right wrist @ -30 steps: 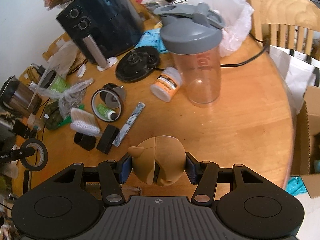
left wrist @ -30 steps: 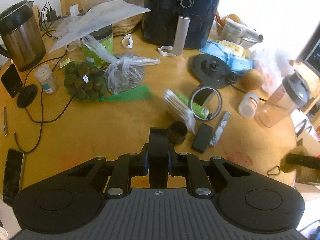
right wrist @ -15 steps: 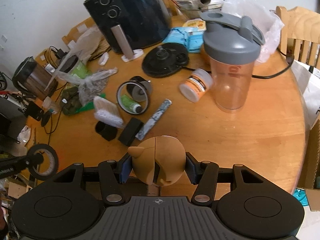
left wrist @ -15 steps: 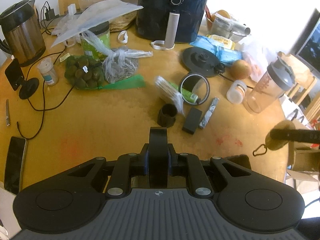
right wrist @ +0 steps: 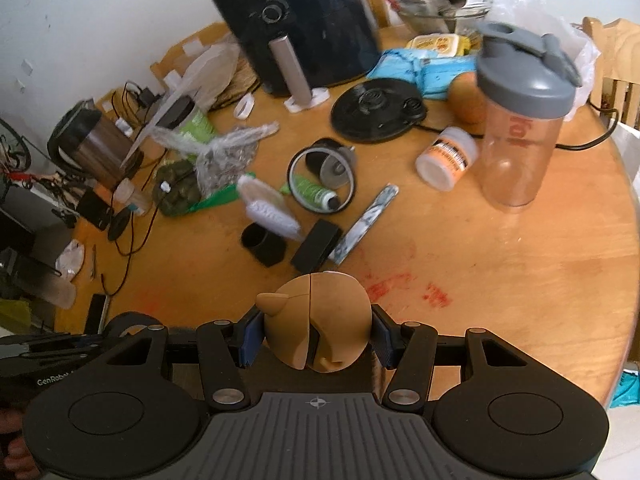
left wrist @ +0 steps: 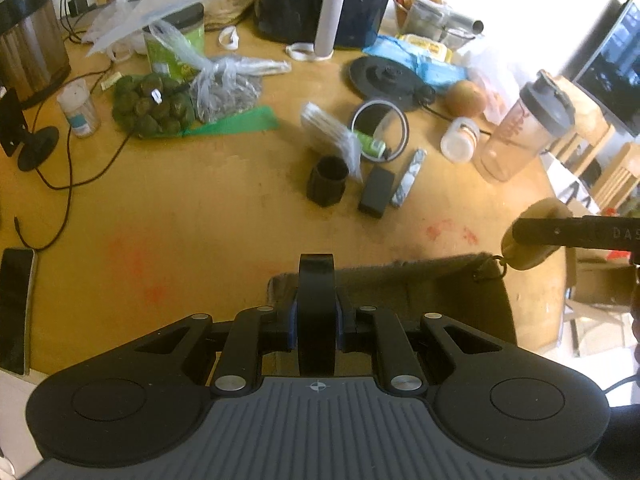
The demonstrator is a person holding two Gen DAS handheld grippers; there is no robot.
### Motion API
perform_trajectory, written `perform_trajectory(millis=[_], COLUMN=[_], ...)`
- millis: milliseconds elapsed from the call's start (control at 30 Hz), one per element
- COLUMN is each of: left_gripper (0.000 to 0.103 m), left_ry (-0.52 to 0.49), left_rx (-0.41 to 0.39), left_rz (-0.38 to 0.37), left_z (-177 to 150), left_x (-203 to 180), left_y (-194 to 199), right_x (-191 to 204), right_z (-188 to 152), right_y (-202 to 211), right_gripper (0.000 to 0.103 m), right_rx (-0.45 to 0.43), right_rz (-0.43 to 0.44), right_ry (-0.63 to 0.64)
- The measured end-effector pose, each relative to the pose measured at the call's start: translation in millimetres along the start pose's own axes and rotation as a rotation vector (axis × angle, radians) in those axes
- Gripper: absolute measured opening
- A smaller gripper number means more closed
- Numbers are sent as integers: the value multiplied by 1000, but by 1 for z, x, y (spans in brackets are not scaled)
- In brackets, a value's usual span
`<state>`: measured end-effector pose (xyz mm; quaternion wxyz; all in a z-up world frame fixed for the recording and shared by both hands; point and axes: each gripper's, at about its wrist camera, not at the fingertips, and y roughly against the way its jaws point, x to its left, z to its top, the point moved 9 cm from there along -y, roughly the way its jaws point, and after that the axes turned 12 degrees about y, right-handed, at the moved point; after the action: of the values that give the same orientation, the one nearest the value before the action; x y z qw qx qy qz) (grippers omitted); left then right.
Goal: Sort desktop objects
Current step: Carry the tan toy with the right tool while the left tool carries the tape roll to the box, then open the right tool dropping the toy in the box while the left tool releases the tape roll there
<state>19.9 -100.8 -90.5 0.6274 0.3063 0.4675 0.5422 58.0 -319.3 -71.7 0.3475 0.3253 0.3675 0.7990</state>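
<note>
My left gripper point(left wrist: 316, 320) is shut on a black tape roll point(left wrist: 316, 300), held above a dark felt bin point(left wrist: 400, 280) at the table's near edge. My right gripper point(right wrist: 316, 332) is shut on a tan rounded toy point(right wrist: 316, 320) with a small horn, held over the near edge of the wooden table point(right wrist: 520, 264). The toy also shows in the left wrist view point(left wrist: 532, 240) at the right. On the table lie a black cup point(left wrist: 326, 184), a black box point(left wrist: 376, 192), a marbled bar point(left wrist: 408, 178), cotton swabs point(left wrist: 328, 132) and a round mirror point(left wrist: 380, 130).
A black air fryer point(right wrist: 304, 24) stands at the back. A shaker bottle point(right wrist: 520, 120), a pill bottle point(right wrist: 448, 158), a kettle base point(right wrist: 376, 110), a steel kettle point(left wrist: 28, 36), bags of nuts point(left wrist: 152, 106), cables and a phone point(left wrist: 16, 304) lie around.
Both grippers have pulled back toward the near edge with their objects. The felt bin has come into the left wrist view under the tape roll.
</note>
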Motion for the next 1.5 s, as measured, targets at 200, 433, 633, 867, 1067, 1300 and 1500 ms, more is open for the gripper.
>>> perform_trajectory(millis=[200, 433, 633, 867, 1067, 1300, 1500], left_gripper=[17, 17, 17, 17, 17, 18, 19], left_ry=[-23, -30, -29, -10, 7, 25, 19], left_rx=[32, 52, 67, 74, 83, 96, 79], left_rz=[-19, -34, -11, 47, 95, 122, 129], left_z=[-10, -18, -22, -18, -16, -17, -15], left_x=[6, 6, 5, 9, 12, 15, 13], left_y=[-5, -17, -31, -42, -50, -55, -53], right_x=[20, 32, 40, 38, 30, 28, 29], right_z=[-13, -39, -59, -62, -62, -64, -59], right_y=[-11, -27, -38, -63, -80, -91, -91], right_gripper=[57, 58, 58, 58, 57, 58, 62], right_rx=[53, 145, 217, 286, 356, 384, 366], right_rz=[0, -35, -43, -70, -130, -147, -143], right_ry=[11, 18, 71, 152, 191, 211, 208])
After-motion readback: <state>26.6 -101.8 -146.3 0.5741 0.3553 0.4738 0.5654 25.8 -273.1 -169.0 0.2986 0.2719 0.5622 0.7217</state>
